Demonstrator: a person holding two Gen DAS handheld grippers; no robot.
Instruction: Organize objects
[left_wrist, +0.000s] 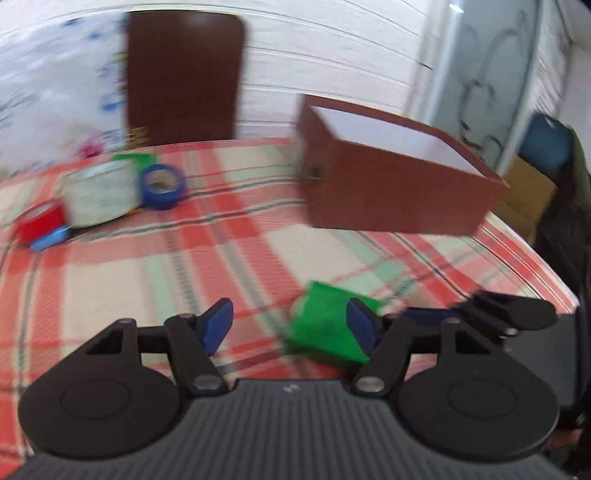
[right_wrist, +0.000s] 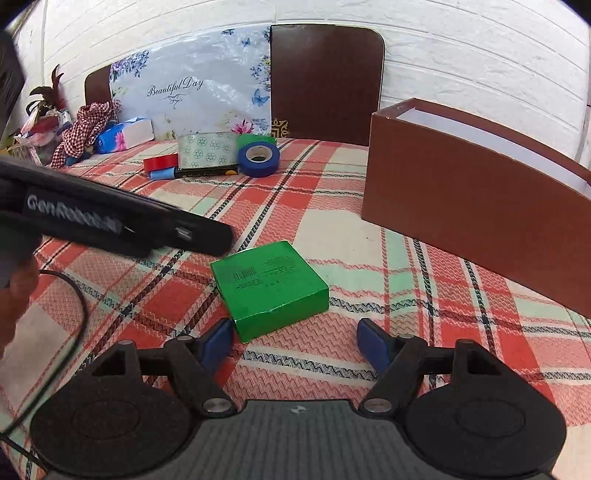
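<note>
A red, cream and green plaid cloth (right_wrist: 332, 229) is spread over the worktop, backed by a white brick-pattern wall (right_wrist: 461, 55). A flat green cardboard box (right_wrist: 271, 288) is seen lying just ahead of the right claw (right_wrist: 295, 343), beside the open brown rectangular box (right_wrist: 472, 221). Both claws, the left claw (left_wrist: 291, 328) included, are held released and empty.

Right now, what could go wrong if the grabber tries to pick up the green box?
The right gripper is open, and the green box lies turned at an angle, so the fingers might catch a corner and twist it. The left gripper is also open and close to the box; the two might bump. The brown box stands near on the right, so a wide swing could knock it.
</note>
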